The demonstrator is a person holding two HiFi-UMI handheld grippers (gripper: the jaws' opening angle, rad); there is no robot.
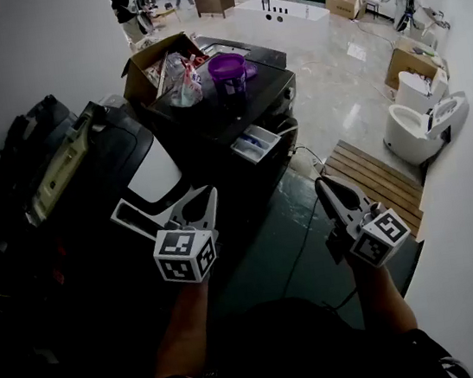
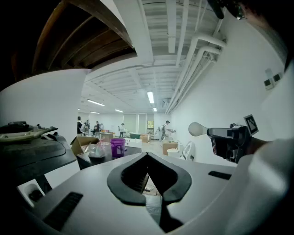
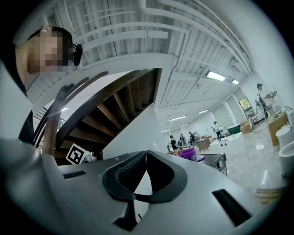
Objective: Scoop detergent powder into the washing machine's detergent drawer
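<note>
The black washing machine (image 1: 209, 118) stands ahead of me with its detergent drawer (image 1: 255, 144) pulled out on the front. A purple tub (image 1: 227, 70) sits on its top; the tub also shows in the left gripper view (image 2: 118, 148) and the right gripper view (image 3: 188, 153). My left gripper (image 1: 169, 209) hangs low, short of the machine's near left corner, jaws shut and empty (image 2: 147, 154). My right gripper (image 1: 320, 183) is held to the right of the drawer and nearer to me. It is also shut with nothing in it (image 3: 146, 151). Both are well apart from the tub and drawer.
An open cardboard box (image 1: 149, 65) and a plastic bag (image 1: 182, 82) lie on the machine's top beside the tub. A dark appliance (image 1: 67, 164) crowds the left. A wooden pallet (image 1: 375, 177) and white toilets (image 1: 419, 123) stand at the right. People move about far behind.
</note>
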